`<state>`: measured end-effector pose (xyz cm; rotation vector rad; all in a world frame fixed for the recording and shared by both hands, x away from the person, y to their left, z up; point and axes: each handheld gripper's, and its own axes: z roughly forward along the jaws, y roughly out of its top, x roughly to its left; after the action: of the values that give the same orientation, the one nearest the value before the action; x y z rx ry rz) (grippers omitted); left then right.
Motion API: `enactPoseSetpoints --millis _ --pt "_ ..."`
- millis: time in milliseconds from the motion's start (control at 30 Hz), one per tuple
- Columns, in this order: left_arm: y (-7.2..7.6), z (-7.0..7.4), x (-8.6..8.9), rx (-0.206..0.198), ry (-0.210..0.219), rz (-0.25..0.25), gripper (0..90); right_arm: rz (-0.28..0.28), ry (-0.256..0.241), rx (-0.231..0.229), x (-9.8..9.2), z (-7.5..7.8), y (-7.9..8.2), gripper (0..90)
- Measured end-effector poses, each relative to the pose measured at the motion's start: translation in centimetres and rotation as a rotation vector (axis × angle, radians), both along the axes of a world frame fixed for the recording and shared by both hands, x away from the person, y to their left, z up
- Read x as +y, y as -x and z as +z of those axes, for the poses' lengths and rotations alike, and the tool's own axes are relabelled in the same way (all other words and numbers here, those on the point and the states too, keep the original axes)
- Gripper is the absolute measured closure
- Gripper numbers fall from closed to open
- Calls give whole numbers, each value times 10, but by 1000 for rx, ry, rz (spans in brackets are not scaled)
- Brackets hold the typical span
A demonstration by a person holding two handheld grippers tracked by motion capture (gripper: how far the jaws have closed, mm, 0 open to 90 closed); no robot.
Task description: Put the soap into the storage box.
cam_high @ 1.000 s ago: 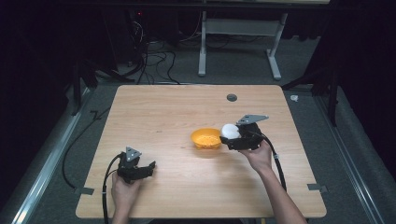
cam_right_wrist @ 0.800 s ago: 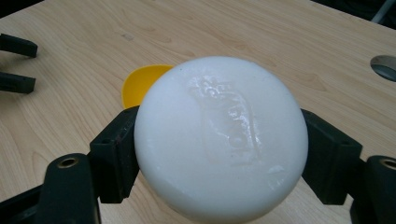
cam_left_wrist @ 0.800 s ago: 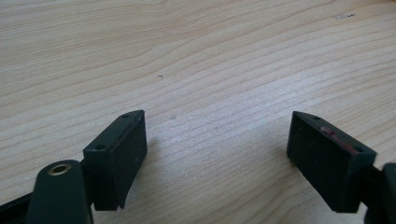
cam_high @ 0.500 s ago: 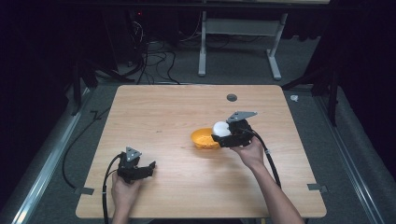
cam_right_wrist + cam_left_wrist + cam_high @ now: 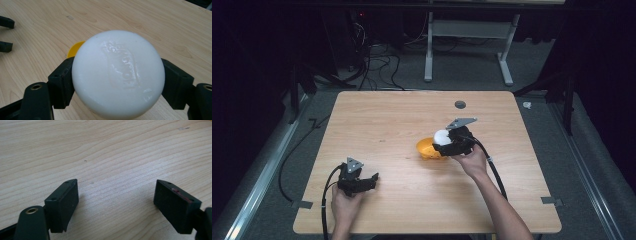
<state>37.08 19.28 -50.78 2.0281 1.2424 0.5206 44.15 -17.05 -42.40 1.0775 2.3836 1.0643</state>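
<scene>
White round soap bar [image 5: 118,75] is clamped btwn the jaws of the right gripper [image 5: 117,82], one black pad pressed to each side of it. In the right gripper view the bar's broad face points at the camera, w/ a faint embossed mark across the middle that is too soft to read. A yellow edge of the orange bowl [image 5: 74,48] peeks out behind the bar's upper left side.

From the high view, the right gripper [image 5: 443,141] holds the soap bar [image 5: 442,137] over the right part of the orange bowl [image 5: 427,148]; can't tell whether the bar touches the bowl or sits just above it. The right hand [image 5: 472,161] grips the tool from the near side, forearm coming in from the bottom edge, black cable trailing back along it. Grey three-cornered plate stands up on top of the gripper.

Bowl sits approx. mid-table, a bit right of centre, on the wooden table [image 5: 387,120]. A small dark round disc [image 5: 460,104] lies on the table near the far edge, well apart from the bowl.

Left gripper [image 5: 368,181] is near the front left corner of the table, held by the left hand [image 5: 344,200], well apart from the bowl. In the left gripper view its jaws are spread wide w/ nothing btwn them, left gripper [image 5: 116,197] hovering low over bare wood grain. Its two jaw tips also show far off at the left edge of the right gripper view.

Beyond the table: grey floor, cables, legs of a metal stand [image 5: 467,50].
</scene>
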Motion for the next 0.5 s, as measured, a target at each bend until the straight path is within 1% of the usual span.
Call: enactPoseSetpoints --millis 100,200,500 --pt "0 0 0 0 0 0 207 4 10 8 5 -3 -2 251" --pt "0 0 0 -2 1 -1 207 3 4 19 9 -7 -5 251" --pt "0 0 0 -2 1 -2 207 8 10 40 12 -14 -10 250"
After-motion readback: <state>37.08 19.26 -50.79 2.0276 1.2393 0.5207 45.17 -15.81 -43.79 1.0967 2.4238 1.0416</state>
